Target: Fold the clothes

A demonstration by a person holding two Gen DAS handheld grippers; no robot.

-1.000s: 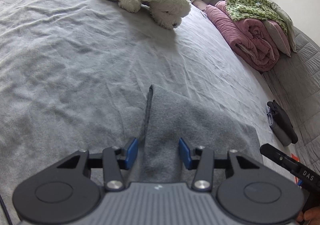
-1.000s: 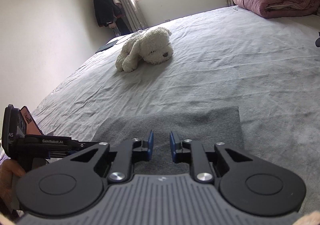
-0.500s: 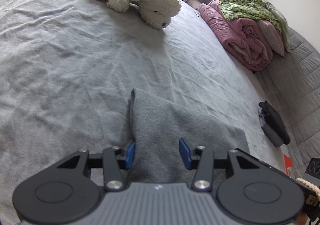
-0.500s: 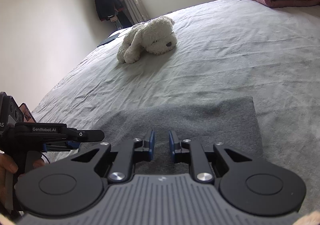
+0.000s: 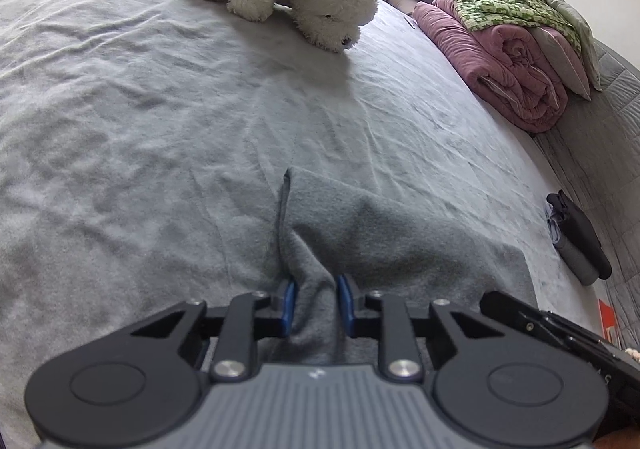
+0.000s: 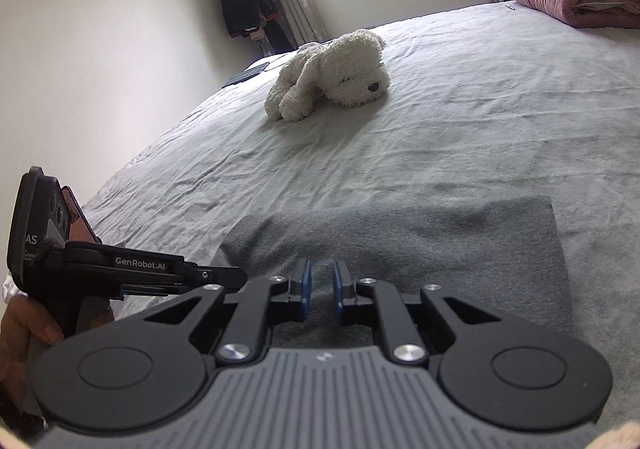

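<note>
1. Cloth gathers between the closing jaws of the left hand-held gripper (image 5: 313,303), narrower than a second ago, pinching a ridge of the grey garment (image 5: 400,245).
2. Beside it, the right hand-held gripper (image 6: 320,285) is also closing over the garment's near edge; the grasp looks nearly set for a fold.
3. Beyond, the bed (image 5: 120,109) carries a plush dog (image 5: 304,5).

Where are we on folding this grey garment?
Done: the grey garment lies as a rectangle on the bed. In hand: left tool closing on a bunched ridge at its near edge; right tool closing over the same edge. Left: the next fold over.
</note>
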